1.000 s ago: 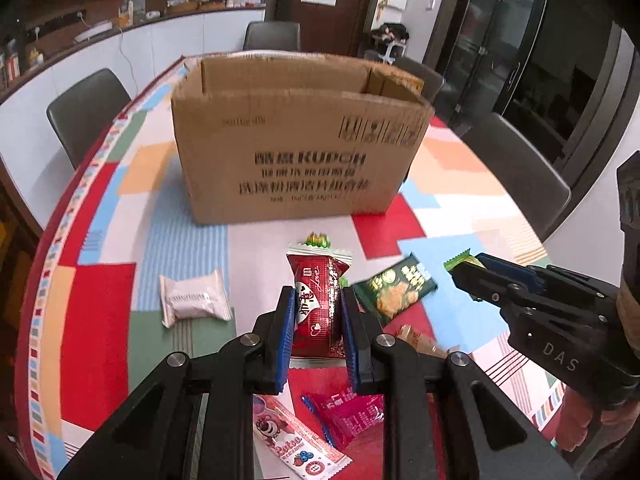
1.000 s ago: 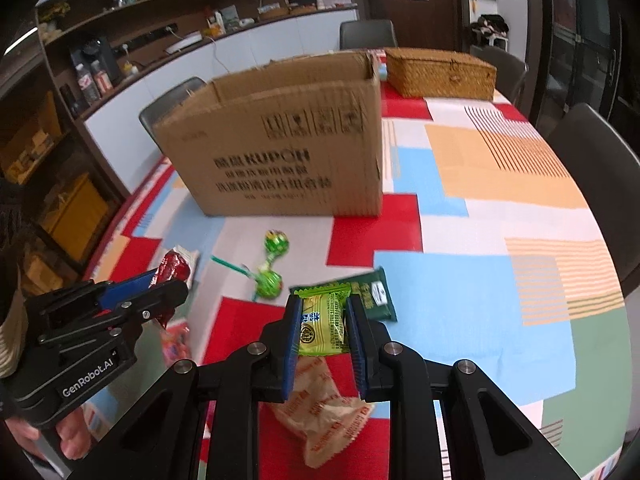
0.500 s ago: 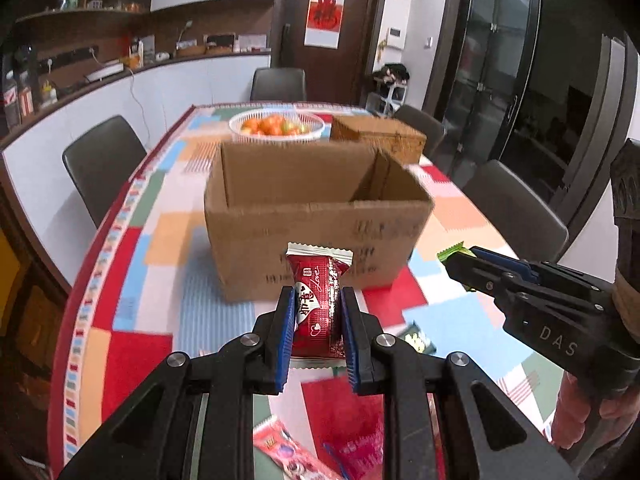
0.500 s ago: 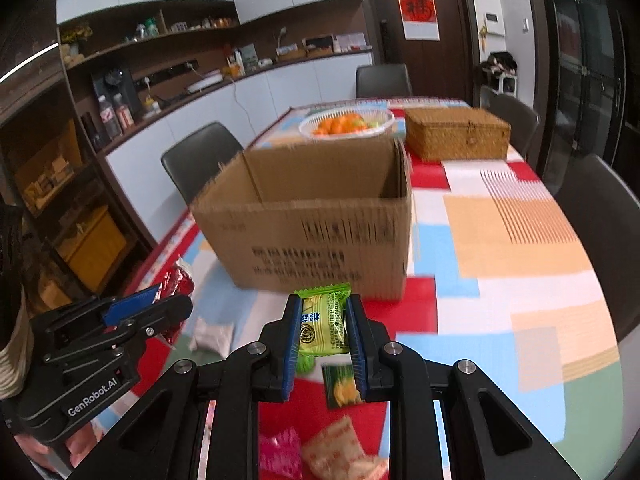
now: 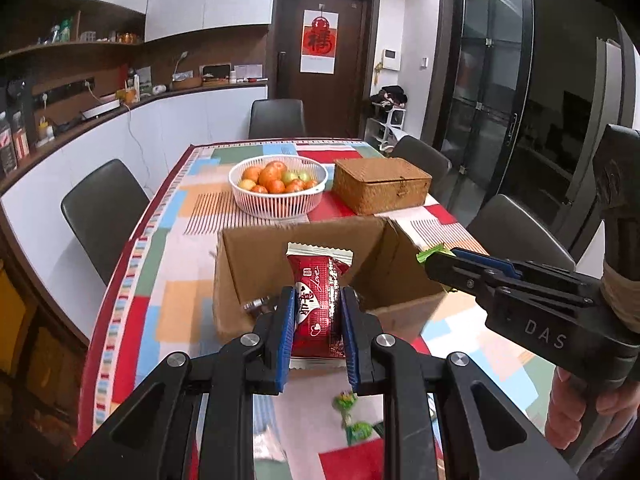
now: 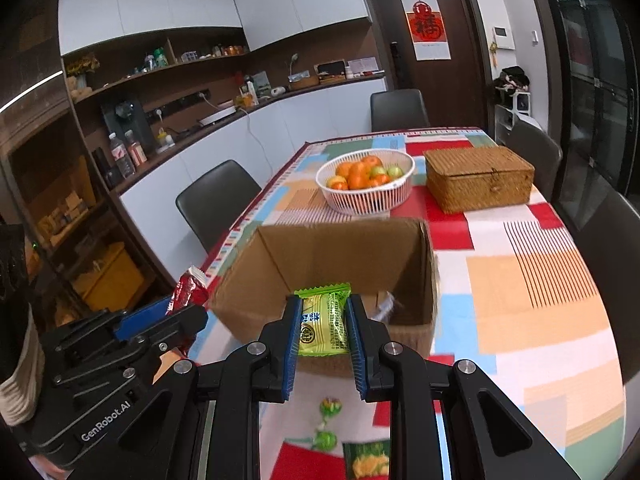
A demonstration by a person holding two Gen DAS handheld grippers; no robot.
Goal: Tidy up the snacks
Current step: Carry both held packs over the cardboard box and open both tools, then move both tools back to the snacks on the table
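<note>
My left gripper (image 5: 315, 300) is shut on a red snack packet (image 5: 318, 304), held upright above the near wall of the open cardboard box (image 5: 404, 256). The right gripper (image 6: 322, 312) is shut on a green snack packet (image 6: 323, 322), also raised over the near edge of the box (image 6: 248, 280). Inside the box lie a few wrapped items, partly hidden by the packets. Each gripper shows in the other's view: the right gripper (image 5: 428, 260) at right with the green packet's tip, the left gripper (image 6: 192, 308) at left with the red packet (image 6: 188, 288).
Behind the box stand a white basket of fruit (image 5: 278, 200) and a wicker box (image 5: 382, 186). Green lollipops (image 6: 328, 420) and a green packet (image 6: 366, 462) lie on the patchwork tablecloth (image 6: 540, 300) below the grippers. Dark chairs ring the table.
Both grippers rose and moved toward the box with their packets; the view now looks into the box from above its near wall, and the loose snacks dropped to the bottom.
</note>
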